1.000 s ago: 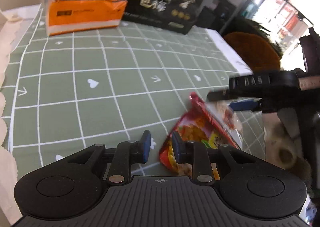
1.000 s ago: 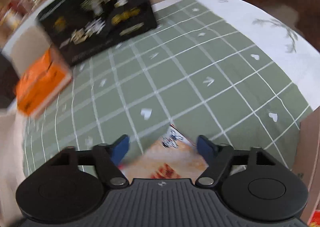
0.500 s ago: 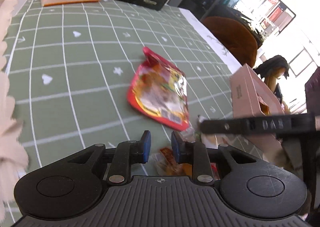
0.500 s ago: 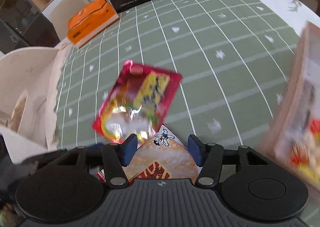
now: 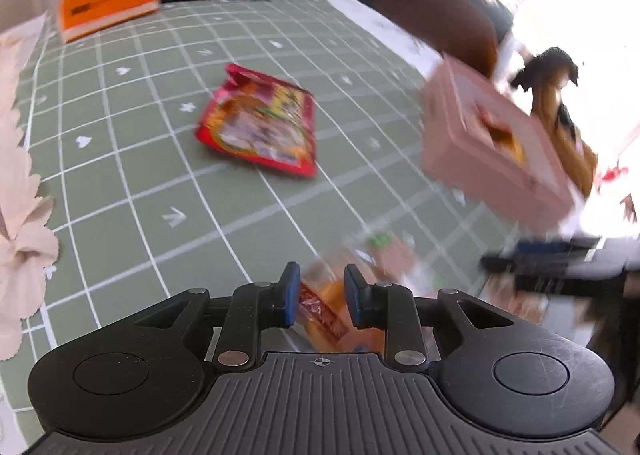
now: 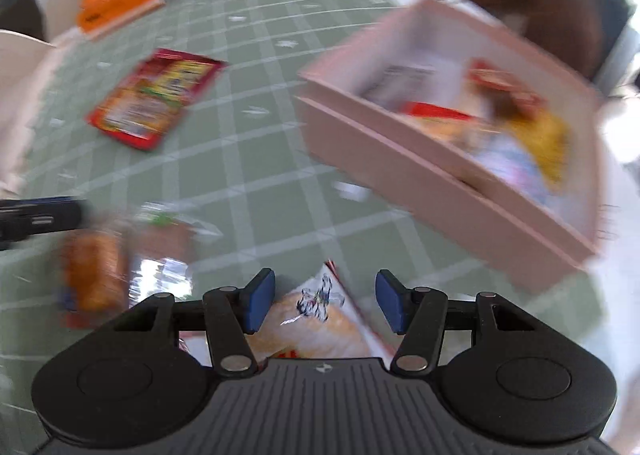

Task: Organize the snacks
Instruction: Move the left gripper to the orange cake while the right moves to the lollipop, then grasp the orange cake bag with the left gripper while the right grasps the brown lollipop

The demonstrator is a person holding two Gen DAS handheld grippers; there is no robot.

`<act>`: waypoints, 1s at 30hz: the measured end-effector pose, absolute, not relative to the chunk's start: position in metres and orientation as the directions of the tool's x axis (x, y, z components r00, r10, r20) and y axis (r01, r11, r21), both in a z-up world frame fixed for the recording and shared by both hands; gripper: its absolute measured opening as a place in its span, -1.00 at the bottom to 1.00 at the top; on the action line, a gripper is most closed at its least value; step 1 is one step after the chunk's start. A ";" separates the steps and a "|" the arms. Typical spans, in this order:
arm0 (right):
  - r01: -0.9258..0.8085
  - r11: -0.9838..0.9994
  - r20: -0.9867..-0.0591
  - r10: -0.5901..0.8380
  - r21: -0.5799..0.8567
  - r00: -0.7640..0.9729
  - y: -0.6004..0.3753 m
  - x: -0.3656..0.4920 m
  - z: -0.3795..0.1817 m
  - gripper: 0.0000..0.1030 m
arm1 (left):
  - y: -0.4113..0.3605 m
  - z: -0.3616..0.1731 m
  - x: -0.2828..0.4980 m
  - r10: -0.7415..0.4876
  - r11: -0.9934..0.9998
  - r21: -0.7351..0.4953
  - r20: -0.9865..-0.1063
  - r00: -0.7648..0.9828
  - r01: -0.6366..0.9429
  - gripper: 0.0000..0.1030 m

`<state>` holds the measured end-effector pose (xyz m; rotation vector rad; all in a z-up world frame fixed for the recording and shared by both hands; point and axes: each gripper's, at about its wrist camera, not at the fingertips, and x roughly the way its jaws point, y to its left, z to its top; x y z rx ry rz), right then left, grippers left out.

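Red snack packet (image 5: 260, 123): flat foil pouch, red border, yellow and green print, pale middle panel. Lies face up and flat on the green gridded tabletop (image 5: 132, 159), well apart from the other snacks, one corner slightly curled up.

Clear-wrapped snack pack (image 5: 332, 307): transparent film, orange contents, red label strip, green mark at the far end. Blurred; whether it rests on the tabletop cannot be told.

Beige snack bag (image 6: 320, 323): pale orange face, small cartoon figure near its top corner, red lettering lower down. Corner points away from the camera.

Pink box (image 6: 452, 143): open-topped, rectangular, on the tabletop's right side. Holds several packets in red, yellow and pale blue, blurred.
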<state>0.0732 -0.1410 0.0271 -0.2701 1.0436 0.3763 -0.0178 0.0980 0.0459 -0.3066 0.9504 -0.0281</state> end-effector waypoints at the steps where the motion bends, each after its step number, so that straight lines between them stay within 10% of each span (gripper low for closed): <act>1: -0.406 0.913 -0.873 0.170 -0.035 0.457 -0.149 0.071 0.028 0.13 | 0.091 0.045 -0.018 -0.151 0.964 -0.249 -0.797 0.584 -0.090 -0.42; 12: -0.377 0.922 -0.815 0.282 0.085 0.506 -0.184 0.014 0.051 0.49 | 0.064 0.066 -0.030 -0.156 0.979 -0.204 -0.797 0.584 -0.017 -0.25; 17: -0.350 0.935 -0.827 0.242 0.059 0.508 -0.191 -0.003 0.038 0.52 | 0.077 0.053 -0.039 -0.278 0.923 -0.370 -0.833 0.478 -0.109 -0.25; 30: -0.221 0.975 -0.825 0.156 0.039 0.544 -0.216 -0.025 0.024 0.67 | 0.021 0.040 0.031 -0.175 0.984 -0.148 -0.796 0.579 0.094 -0.01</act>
